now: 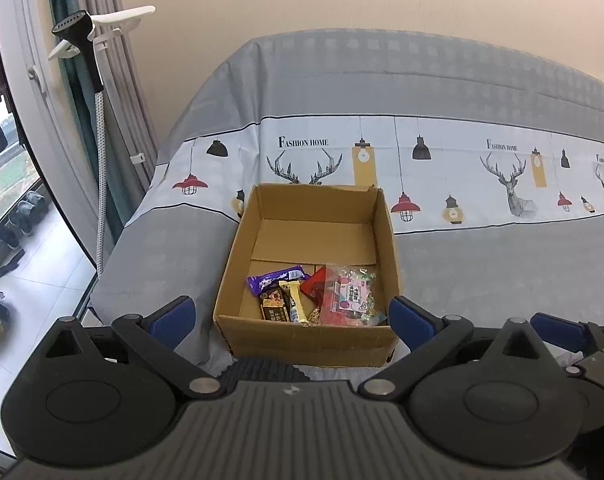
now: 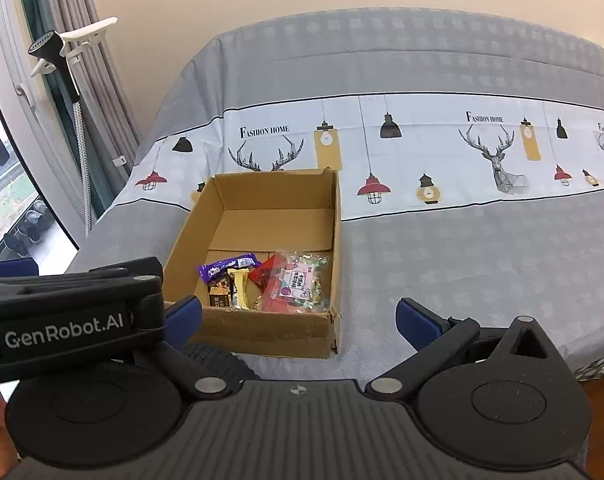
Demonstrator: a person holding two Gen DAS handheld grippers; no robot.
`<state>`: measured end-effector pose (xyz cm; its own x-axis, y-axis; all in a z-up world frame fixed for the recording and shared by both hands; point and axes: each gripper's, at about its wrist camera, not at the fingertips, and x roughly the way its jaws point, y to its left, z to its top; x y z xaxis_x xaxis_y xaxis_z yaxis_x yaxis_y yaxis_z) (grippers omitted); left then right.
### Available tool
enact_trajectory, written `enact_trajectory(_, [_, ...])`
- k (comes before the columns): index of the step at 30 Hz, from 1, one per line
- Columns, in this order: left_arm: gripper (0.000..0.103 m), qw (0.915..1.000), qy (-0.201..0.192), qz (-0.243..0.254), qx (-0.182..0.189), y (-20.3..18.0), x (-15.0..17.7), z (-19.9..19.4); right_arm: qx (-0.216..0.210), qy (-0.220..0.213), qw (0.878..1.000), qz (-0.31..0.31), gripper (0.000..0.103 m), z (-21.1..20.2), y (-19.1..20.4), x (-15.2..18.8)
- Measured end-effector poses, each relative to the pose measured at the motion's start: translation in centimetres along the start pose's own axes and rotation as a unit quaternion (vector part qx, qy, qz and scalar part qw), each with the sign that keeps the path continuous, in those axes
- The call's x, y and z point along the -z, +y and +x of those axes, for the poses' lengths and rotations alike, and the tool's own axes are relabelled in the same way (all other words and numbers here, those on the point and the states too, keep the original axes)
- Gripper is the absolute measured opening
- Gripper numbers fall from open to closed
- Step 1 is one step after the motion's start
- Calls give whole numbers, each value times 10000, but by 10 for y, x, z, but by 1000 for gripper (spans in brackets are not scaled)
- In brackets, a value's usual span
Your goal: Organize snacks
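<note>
An open cardboard box (image 1: 258,216) stands on the bed, also in the right wrist view (image 2: 206,216). At its near end lie several snacks: a purple bar (image 1: 280,277), a gold bar (image 1: 296,300), a dark packet (image 1: 272,307), a red packet (image 1: 315,285) and a clear candy bag (image 1: 351,294). The right wrist view shows the same purple bar (image 2: 226,267) and candy bag (image 2: 300,282). My left gripper (image 1: 292,318) is open and empty, just before the box. My right gripper (image 2: 300,320) is open and empty, right of the left gripper (image 2: 70,312).
The bed (image 1: 481,272) has a grey cover with a lamp-and-deer printed band (image 1: 461,160). A garment steamer on a stand (image 1: 82,36) and curtains (image 1: 98,0) are at the left by the window. Shoes (image 1: 18,220) lie on the floor outside.
</note>
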<state>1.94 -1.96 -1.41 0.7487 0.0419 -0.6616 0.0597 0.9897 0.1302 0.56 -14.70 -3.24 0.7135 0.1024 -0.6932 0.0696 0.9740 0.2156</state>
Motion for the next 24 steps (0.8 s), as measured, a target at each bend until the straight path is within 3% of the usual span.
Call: enact_trajectory(24, [103, 10000, 39, 60, -61, 0, 3, 0, -78, 100, 9998, 142, 102, 3, -1, 3])
